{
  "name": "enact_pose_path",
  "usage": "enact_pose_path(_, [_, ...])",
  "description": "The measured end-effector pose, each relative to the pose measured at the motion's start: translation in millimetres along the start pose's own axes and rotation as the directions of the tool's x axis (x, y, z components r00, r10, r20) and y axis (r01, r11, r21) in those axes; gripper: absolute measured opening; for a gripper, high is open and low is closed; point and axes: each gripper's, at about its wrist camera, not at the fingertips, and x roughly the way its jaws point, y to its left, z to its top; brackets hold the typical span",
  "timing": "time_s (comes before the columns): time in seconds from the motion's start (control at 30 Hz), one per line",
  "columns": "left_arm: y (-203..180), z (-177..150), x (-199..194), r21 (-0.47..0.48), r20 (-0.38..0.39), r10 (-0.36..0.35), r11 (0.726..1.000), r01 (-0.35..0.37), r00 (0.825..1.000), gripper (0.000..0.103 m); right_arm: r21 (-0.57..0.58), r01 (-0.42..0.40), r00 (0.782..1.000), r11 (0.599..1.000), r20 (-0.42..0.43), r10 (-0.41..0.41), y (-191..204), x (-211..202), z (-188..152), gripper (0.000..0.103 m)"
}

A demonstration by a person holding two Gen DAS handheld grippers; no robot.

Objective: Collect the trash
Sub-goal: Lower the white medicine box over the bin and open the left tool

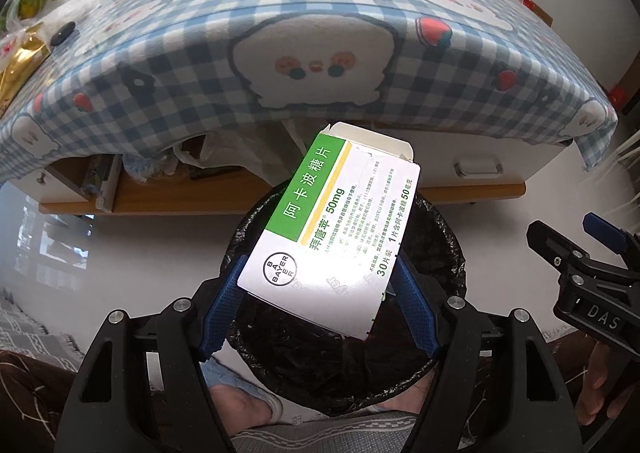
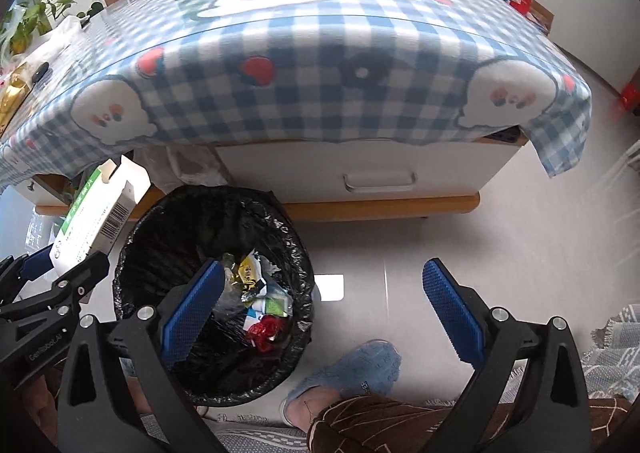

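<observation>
Left gripper (image 1: 320, 277), medicine box (image 1: 340, 221) masking bin (image 1: 448, 253)

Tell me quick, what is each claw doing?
Left gripper: shut on the medicine box, holding it over the trash bin.
Right gripper: open wide, holding nothing.

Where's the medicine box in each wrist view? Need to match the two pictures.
Left wrist: medicine box at centre, clamped between the left gripper's blue fingers, over the bin.
Right wrist: medicine box at the left edge, beside the bin's rim.
Shared landmark: the black-lined trash bin in front of the checked tablecloth.
</observation>
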Motion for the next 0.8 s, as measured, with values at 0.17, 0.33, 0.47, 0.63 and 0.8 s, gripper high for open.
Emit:
enact_pose_path(0.17, [-9.7, -1.8, 16.0, 0.012, -0.022, -0.012, 1.000, 0.012, 1.000, 0.070, 0.012, 0.016, 1.000, 1.000, -0.022, -0.016, -8.6, 8.8, -5.5, 0.095])
enact_pose_path(0.33, [-18.2, -6.5, 25.7, 0.029, -0.034, -0.015, 0.999, 0.016, 0.999, 0.070, 0.020, 0.014, 1.000, 1.000, -0.023, -0.014, -11.2, 11.6, -6.6, 0.095])
enact_pose_path(0.47, [-20.5, -10.6, 30.7, 0.043, -0.042, -0.014, 0.999, 0.016, 0.999, 0.070, 0.015, 0.020, 0.999, 1.000, -0.033, -0.019, -8.8, 15.9, -5.2, 0.095])
enact_pose_path(0.63, [-23.9, -11.6, 31.8, 0.061, -0.041, -0.030, 0.998, 0.032, 0.999, 0.072, 0.011, 0.021, 0.999, 1.000, -0.031, -0.021, -7.1, 16.7, -5.0, 0.095])
enact_pose_path(0.8, [-21.8, -9.6, 23.8, 0.067, -0.012, -0.025, 0.997, 0.026, 1.000, 0.079, 0.018, 0.022, 1.000, 1.000, -0.019, -0.022, -7.6, 13.6, -3.4, 0.095])
